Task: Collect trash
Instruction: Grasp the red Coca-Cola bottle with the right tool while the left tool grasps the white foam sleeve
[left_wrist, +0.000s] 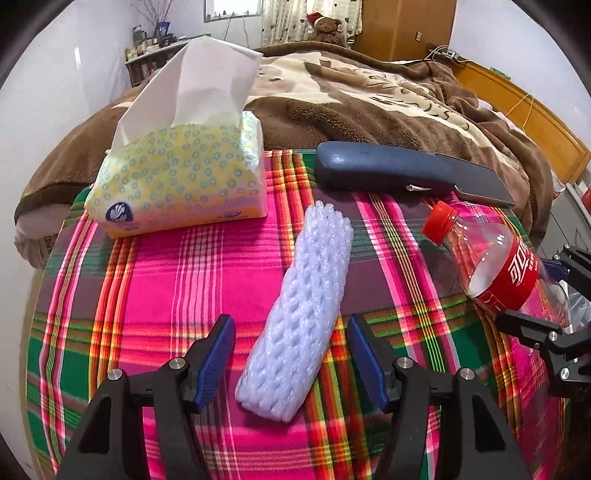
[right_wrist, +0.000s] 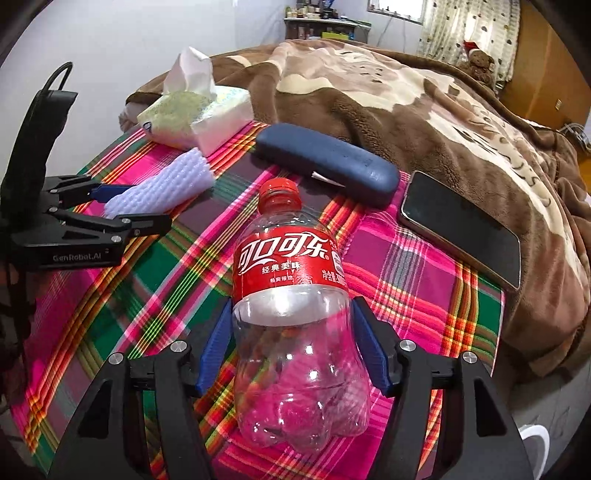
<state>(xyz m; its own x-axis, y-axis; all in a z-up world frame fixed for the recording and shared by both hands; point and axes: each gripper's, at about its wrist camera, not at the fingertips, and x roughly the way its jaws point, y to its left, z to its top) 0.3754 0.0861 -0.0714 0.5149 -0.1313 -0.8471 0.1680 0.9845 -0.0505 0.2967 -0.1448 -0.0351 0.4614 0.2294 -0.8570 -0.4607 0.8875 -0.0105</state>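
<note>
A white foam fruit net (left_wrist: 299, 314) lies on the plaid cloth (left_wrist: 155, 280). My left gripper (left_wrist: 291, 332) is open, its blue pads either side of the net's near half, not touching it. An empty clear cola bottle (right_wrist: 295, 325) with a red cap and red label lies between the pads of my right gripper (right_wrist: 291, 314), which press its sides. The bottle also shows at the right of the left wrist view (left_wrist: 495, 266), with the right gripper's fingers (left_wrist: 532, 328) around it. The left gripper (right_wrist: 125, 206) and the foam net (right_wrist: 162, 188) show at the left of the right wrist view.
A yellow tissue pack (left_wrist: 177, 184) sits at the back left of the cloth. A blue glasses case (right_wrist: 325, 162) lies at the back, a black phone (right_wrist: 461, 225) to its right. A brown blanket (right_wrist: 406, 103) covers the bed behind.
</note>
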